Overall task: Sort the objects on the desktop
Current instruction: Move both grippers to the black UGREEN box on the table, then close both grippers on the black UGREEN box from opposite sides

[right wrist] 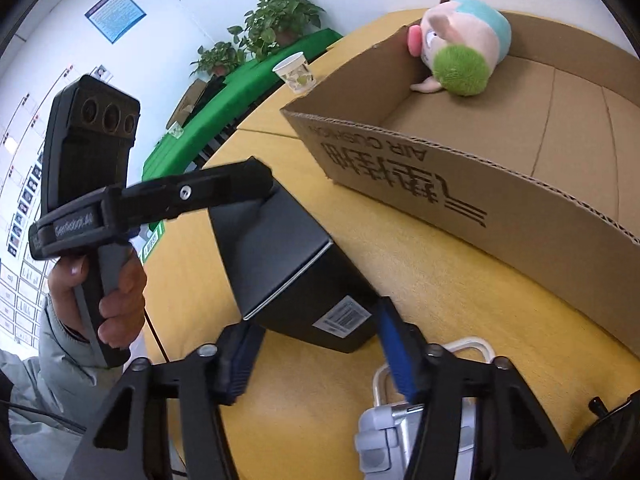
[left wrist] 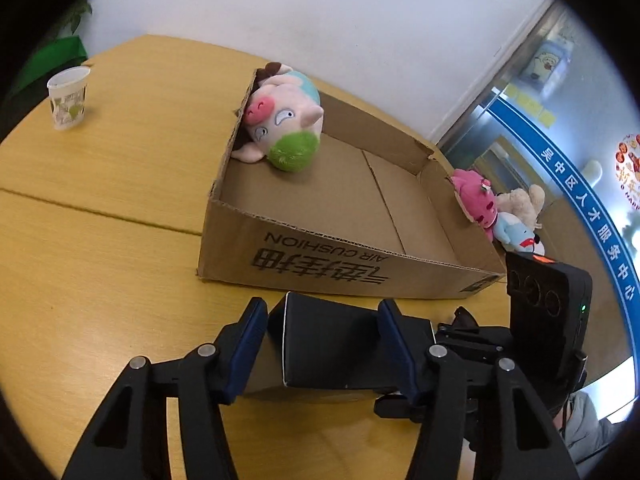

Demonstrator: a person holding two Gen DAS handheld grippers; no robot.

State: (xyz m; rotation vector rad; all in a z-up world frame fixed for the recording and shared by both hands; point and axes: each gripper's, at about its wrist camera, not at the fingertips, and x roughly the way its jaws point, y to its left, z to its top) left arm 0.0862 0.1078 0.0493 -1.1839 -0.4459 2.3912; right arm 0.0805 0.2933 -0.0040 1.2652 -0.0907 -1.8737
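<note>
Both grippers bracket the black box [left wrist: 328, 344] beside the carton's [left wrist: 340, 268] front wall!
Left gripper [left wrist: 322, 344] pinches its sides; right gripper [right wrist: 314, 344] straddles one end, contact unclear, probably to share the lift.

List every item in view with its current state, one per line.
Black box: on the table, gripped at both ends.
Left gripper: shut on the black box.
Right gripper: shut on the black box.
Cardboard box: open-topped, holding one toy.
Pig plush: lying upside down in the box's far corner.
Paper cup: upright.
Pink plush: outside the box, lying against its wall.
</note>
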